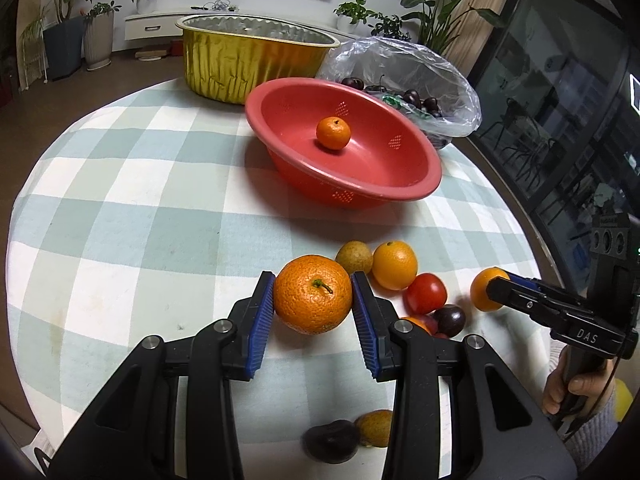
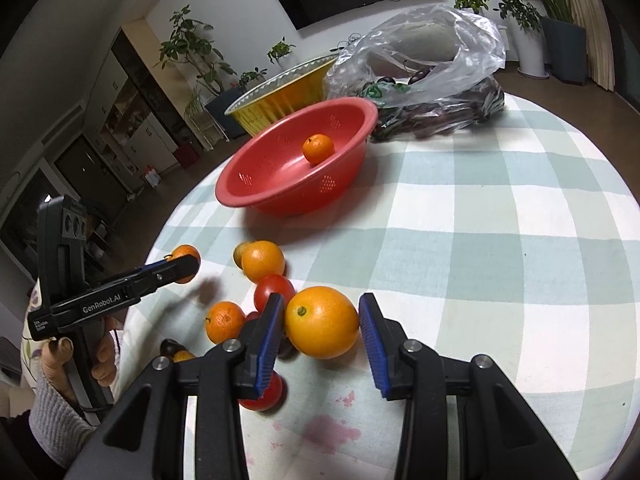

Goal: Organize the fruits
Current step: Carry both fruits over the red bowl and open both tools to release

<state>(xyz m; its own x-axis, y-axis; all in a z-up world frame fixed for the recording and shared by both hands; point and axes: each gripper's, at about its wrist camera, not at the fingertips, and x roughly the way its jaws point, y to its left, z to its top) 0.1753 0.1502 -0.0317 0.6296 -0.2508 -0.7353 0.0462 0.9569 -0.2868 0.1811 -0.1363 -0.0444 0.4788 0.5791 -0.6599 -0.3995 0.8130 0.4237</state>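
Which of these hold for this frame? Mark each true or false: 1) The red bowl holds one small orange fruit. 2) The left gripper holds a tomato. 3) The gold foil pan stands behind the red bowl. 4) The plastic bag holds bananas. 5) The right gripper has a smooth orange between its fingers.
1) True: one small mandarin lies in the red bowl.
2) False: the left gripper is shut on a rough-skinned mandarin; the tomato lies on the tablecloth.
3) True: the gold foil pan stands behind the bowl.
4) False: the plastic bag holds dark cherries.
5) True: a smooth orange sits in the right gripper.
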